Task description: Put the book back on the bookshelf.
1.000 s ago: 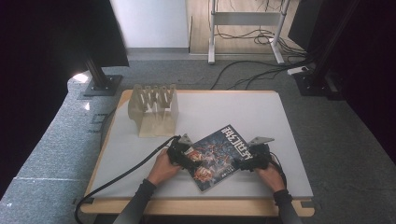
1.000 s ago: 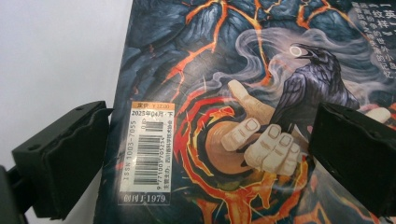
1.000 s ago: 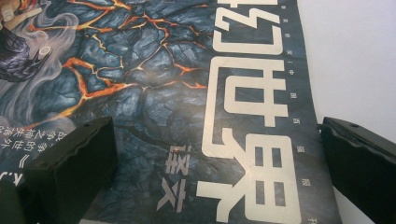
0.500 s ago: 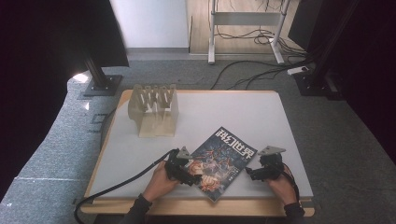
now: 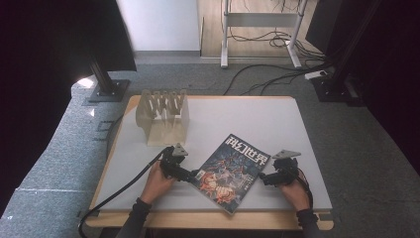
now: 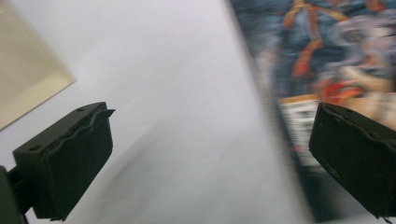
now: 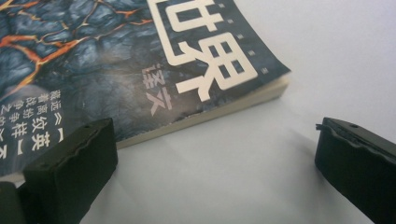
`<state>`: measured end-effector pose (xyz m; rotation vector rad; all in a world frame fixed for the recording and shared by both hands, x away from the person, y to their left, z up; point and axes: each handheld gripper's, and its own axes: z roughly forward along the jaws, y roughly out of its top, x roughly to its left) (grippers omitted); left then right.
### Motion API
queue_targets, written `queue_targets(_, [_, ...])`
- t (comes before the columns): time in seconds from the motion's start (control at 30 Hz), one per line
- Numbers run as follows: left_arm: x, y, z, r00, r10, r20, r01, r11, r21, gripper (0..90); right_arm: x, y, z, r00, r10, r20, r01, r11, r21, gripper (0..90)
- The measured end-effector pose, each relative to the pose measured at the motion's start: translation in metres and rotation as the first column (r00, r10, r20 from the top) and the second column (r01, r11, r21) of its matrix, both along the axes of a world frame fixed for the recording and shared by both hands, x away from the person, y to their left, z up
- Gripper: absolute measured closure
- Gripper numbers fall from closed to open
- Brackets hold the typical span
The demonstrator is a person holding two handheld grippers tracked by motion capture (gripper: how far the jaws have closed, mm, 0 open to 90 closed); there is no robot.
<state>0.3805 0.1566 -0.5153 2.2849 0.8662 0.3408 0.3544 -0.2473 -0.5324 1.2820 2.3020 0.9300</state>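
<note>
On the left of the table [image 5: 277, 119] stands a pale wooden rack [image 5: 163, 116]. The left gripper [image 5: 194, 175] lies at the magazine's [image 5: 229, 173] left edge, jaws spread wide, holding nothing; one jaw sits over the bare table and the other over the cover. The magazine lies flat near the front edge, skewed, its long axis running from near left to far right, title end pointing away to the right. The cover is dark blue with orange-red artwork and large white characters. The right gripper [image 5: 264, 179] sits just beside its right edge, jaws wide apart and empty.
</note>
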Motion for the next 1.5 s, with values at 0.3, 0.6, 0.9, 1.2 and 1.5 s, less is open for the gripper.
queue_targets(0.3, [0.020,0.003,-0.013,0.9993,0.032,-0.021,-0.032,0.9995,0.003,0.0,0.028,0.013,0.003,1.0000,-0.003,-0.008,0.003,1.000,-0.031,0.0])
queue_targets(0.6, [0.006,0.002,-0.013,0.9999,0.013,-0.004,-0.013,0.9999,0.009,0.0,0.054,0.025,0.005,0.9998,0.006,-0.021,-0.007,0.998,-0.054,0.0])
queue_targets(0.9, [-0.021,-0.005,-0.013,0.9997,-0.019,-0.013,0.020,0.9998,0.008,0.0,0.074,0.037,0.005,0.9995,-0.024,-0.019,0.023,0.998,-0.056,0.0])
queue_targets(1.2, [-0.044,-0.025,-0.013,0.9918,-0.126,-0.025,0.126,0.9920,0.003,0.0,0.093,0.059,0.007,0.9990,-0.045,0.007,0.045,0.997,-0.064,9.0])
queue_targets(1.5, [-0.030,-0.012,-0.013,0.9967,-0.077,-0.024,0.077,0.9970,0.006,0.0,0.095,0.056,0.018,0.9993,0.011,-0.036,-0.013,0.998,-0.066,8.7])
